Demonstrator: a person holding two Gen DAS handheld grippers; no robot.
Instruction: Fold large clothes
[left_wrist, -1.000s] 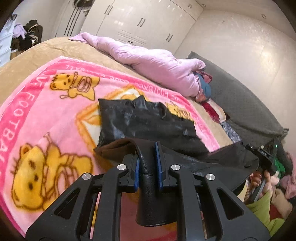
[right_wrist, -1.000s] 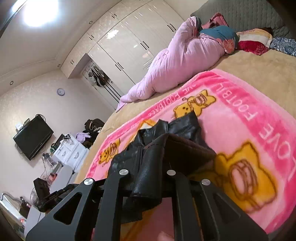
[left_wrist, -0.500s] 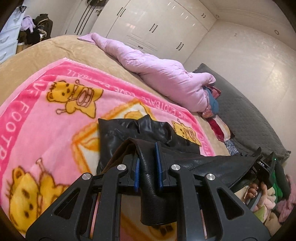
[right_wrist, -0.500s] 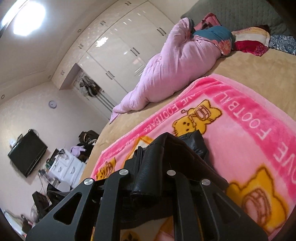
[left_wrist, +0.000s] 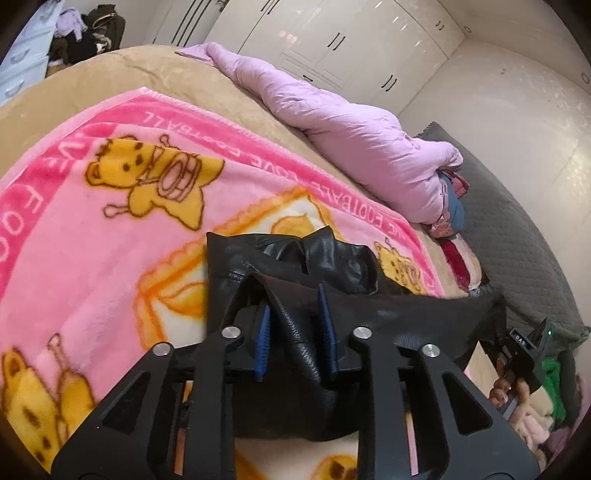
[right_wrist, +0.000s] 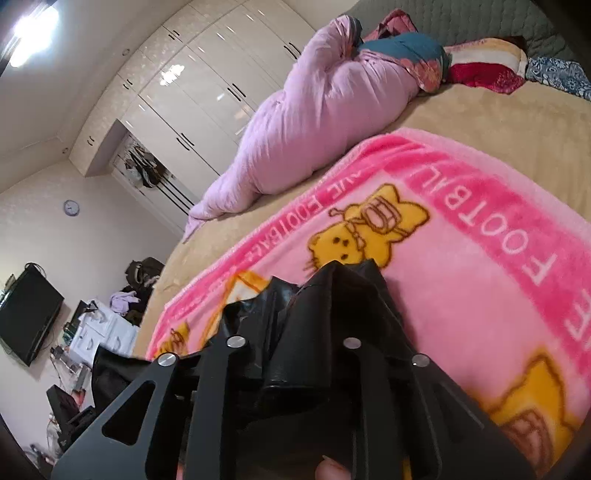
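Left wrist view. The left gripper stood with its blue-padded fingers set apart, a fold of the black leather garment passing loosely between them; the pads did not appear to press on the fabric. The garment lay on the pink cartoon-bear blanket spread over the tan bed cover, with its collar end farther from the camera and a lifted edge stretching toward the right of the frame. There the right gripper was partly visible, gripped by a hand. A lilac quilt lay bundled along the far side of the bed, before the white wardrobe.

Right wrist view. The right gripper had a bunched fold of the black leather garment between its fingers; the fabric hid the fingertips, so whether the jaws clamped it could not be determined. The garment rose in a peak above the pink cartoon-bear blanket. Beyond were the lilac quilt, the wardrobe, a wall clock and a wall-mounted television.
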